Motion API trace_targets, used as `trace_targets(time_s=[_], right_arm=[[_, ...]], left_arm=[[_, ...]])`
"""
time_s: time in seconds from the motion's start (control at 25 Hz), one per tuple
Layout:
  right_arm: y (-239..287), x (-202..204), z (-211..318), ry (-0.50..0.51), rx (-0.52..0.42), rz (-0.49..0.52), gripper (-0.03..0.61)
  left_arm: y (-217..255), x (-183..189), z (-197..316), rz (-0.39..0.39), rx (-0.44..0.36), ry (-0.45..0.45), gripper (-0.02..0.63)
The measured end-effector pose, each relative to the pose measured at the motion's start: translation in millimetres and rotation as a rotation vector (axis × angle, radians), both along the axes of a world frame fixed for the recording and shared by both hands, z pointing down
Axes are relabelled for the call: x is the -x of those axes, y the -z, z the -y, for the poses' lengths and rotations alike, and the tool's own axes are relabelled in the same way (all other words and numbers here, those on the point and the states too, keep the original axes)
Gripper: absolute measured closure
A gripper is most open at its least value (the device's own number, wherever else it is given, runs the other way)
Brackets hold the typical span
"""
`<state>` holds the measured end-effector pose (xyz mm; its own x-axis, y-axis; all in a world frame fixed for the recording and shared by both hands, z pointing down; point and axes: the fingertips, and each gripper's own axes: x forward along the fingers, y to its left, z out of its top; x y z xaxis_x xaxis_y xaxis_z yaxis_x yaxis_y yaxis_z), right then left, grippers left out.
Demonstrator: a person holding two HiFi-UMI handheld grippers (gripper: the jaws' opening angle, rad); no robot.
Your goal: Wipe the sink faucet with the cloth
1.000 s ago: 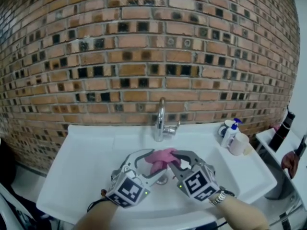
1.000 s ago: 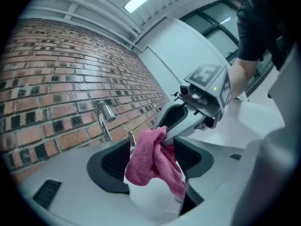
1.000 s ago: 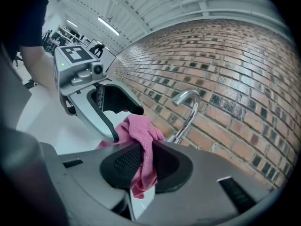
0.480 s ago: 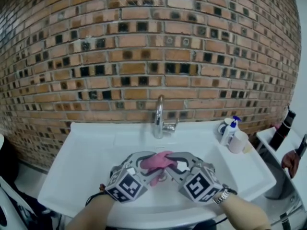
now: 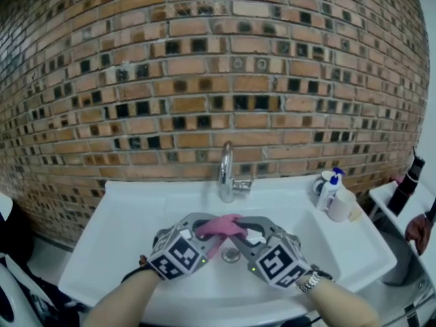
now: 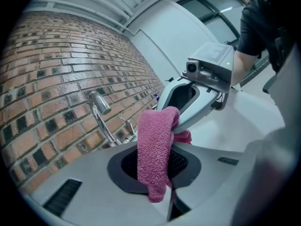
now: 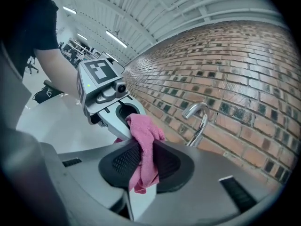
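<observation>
Stretching left-right before faucet: cloth

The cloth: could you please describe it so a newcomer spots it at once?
Below the brick wall sits a white sink. Just in front of its chrome faucet, above the drain, is the cloth: the only pink, fuzzy thing there.

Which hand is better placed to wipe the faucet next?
Left, probably: the left gripper's jaws have just been closing on the cloth; the right gripper's have just been opening, cloth between them. The faucet is centred.
</observation>
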<state>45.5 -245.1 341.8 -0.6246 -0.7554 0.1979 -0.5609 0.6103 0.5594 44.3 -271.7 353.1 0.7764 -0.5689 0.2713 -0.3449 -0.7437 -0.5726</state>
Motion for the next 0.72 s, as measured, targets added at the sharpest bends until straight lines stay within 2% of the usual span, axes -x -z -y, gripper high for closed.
trace_targets(time_s=[0.12,0.24,0.52,0.72], right_arm=[[3,-4,11,-0.028,0.013,0.062,0.485],[9,-10,23,-0.059,0.034,0.117,0.483],[29,-30,50,-0.172,0.064,0.288,0.483],[28,-46,60,-0.213,0.068,0.363,0.485]], left_arm=[[7,3,14,0.021,-0.018,0.037,0.551],[12,10,32,0.001,-0.009,0.092,0.551],[23,30,88,-0.173,0.077,0.265,0.551],[19,49,125,-0.266,0.124,0.393,0.552]])
